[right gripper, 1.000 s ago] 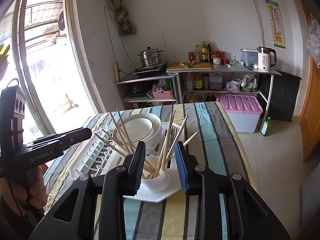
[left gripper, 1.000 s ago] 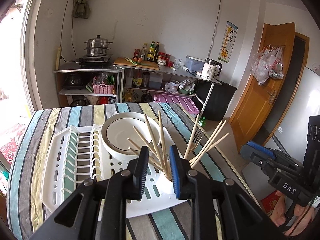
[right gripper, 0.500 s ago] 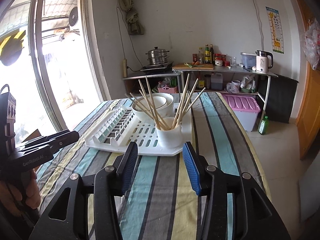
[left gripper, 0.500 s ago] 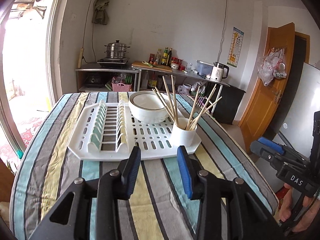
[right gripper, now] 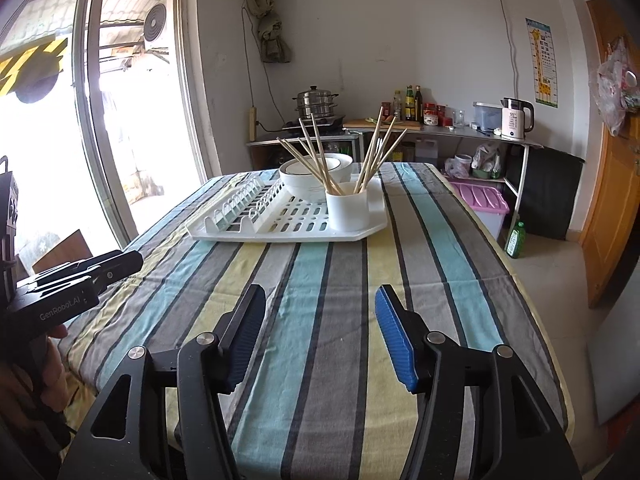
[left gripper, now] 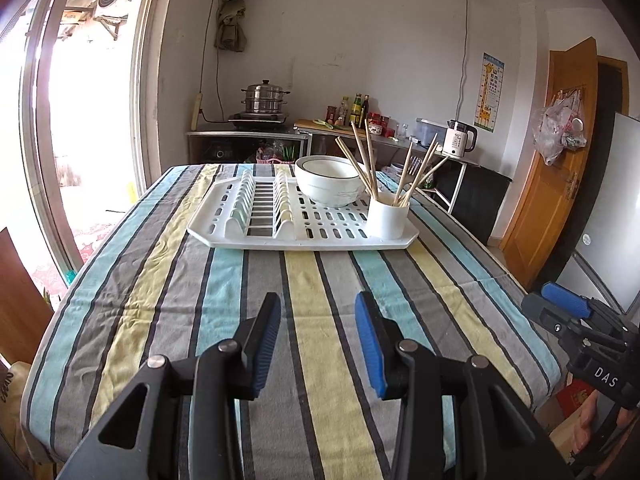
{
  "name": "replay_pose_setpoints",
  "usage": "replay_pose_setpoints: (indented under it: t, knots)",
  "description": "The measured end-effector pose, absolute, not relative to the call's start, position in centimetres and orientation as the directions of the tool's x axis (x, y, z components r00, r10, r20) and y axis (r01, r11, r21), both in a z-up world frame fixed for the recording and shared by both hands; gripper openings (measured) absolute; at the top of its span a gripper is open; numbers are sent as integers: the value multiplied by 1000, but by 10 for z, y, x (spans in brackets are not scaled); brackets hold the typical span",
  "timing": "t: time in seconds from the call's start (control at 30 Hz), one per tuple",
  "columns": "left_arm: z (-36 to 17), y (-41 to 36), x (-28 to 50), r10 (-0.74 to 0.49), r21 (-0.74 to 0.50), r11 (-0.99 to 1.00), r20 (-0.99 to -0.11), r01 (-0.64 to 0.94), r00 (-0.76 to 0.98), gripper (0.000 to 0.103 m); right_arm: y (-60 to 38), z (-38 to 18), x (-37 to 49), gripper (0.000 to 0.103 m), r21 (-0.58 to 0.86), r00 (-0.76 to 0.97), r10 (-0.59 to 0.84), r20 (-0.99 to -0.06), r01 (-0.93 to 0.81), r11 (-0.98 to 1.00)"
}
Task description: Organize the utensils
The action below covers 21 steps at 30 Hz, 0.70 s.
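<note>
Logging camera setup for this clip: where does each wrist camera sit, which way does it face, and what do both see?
Left wrist: on the left gripper, facing along the striped table toward the dish rack; the right gripper shows at right.
Right wrist: on the right gripper, facing the same way; the left gripper and a hand show at left.
Shared: rack, bowl, cup of chopsticks, both grippers open and empty.

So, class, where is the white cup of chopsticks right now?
In both views the cup stands on the white rack's near right corner, just right of the bowl, far from both grippers.
</note>
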<state>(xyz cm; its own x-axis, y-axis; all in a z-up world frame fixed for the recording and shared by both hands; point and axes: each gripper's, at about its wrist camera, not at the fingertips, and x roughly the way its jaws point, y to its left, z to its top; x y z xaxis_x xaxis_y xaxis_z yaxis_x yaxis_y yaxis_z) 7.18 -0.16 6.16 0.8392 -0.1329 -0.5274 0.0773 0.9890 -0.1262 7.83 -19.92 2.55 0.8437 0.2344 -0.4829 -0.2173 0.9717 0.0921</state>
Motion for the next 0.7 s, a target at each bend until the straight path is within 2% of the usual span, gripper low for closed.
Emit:
replay_pose_setpoints:
  t: [0.3, 0.7]
  knots:
    - [42, 4, 34, -70, -86, 996, -529, 28, 846, 41, -200, 11, 51, 59, 74, 848, 212, -485, -202, 977]
    - [40, 3, 19, -73, -87, 996, -503, 34, 861, 41, -198, 12, 41, 60, 62, 863, 203, -463, -197, 978]
